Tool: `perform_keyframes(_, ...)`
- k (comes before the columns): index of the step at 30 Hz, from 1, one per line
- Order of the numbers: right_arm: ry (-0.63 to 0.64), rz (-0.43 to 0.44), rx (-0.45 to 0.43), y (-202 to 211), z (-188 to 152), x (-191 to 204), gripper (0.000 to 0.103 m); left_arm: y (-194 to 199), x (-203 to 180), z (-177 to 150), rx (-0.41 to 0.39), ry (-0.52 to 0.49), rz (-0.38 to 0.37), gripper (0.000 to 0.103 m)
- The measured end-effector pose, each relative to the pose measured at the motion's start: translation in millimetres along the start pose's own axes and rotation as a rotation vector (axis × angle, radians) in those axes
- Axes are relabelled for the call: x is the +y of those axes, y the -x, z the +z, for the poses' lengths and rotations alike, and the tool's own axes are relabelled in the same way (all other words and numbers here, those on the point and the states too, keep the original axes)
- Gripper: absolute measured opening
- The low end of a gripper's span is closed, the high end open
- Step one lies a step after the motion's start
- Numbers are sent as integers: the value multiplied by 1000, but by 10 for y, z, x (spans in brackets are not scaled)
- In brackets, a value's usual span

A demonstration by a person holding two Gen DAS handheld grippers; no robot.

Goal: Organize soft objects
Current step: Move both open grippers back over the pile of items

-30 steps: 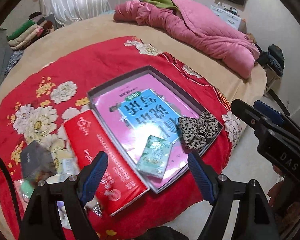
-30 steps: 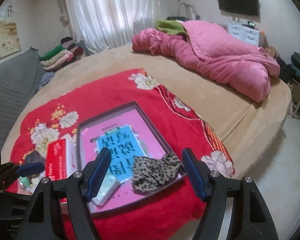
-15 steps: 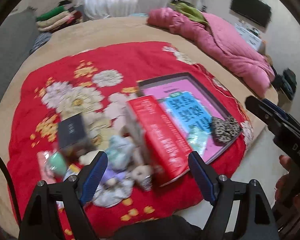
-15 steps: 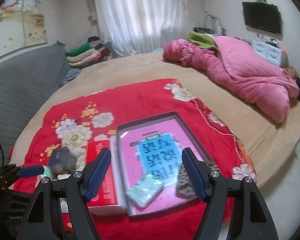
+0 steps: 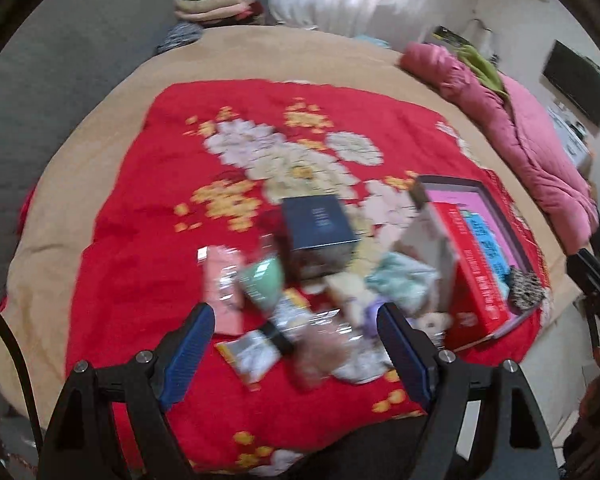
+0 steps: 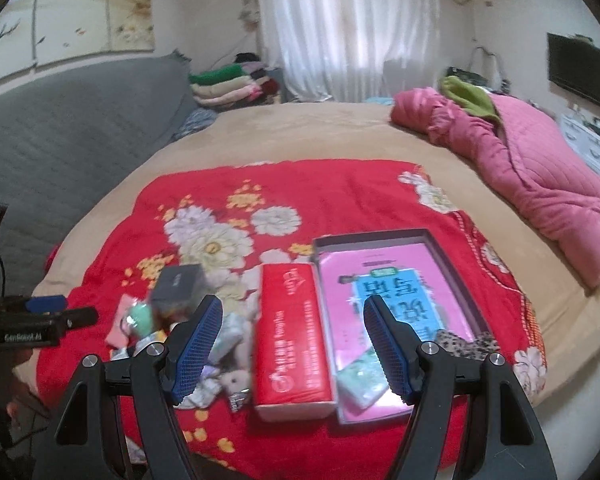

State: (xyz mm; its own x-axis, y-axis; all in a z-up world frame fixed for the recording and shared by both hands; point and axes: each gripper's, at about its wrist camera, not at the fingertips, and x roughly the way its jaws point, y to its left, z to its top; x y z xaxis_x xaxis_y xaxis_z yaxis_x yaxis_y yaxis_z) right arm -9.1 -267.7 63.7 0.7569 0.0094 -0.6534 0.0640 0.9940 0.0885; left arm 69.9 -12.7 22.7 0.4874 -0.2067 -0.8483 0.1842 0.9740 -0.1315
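where soft pile (image 5: 340, 300) lies | red box (image 6: 290, 336) flanks tray (image 6: 452, 256)

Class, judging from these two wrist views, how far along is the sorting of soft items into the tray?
Done: a leopard-print scrunchie and a green packet lie in the tray. In hand: nothing; left gripper and right gripper are open. Left: the pile of small items beside the red box.

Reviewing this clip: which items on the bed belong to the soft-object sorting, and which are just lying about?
Job items: pile of small soft items, grey tray, leopard scrunchie, tissue pack in the tray.
Bystanders: red box, dark box, pink quilt, folded clothes stack.
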Motion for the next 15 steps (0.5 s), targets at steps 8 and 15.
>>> perform_keyframes(8, 66, 58, 47, -129, -89, 355, 75, -140, 471, -227, 54, 71, 22, 83)
perform_keyframes(15, 98, 68, 100, -292, -168, 510, 75, -281, 260, -427, 85, -6, -26, 83)
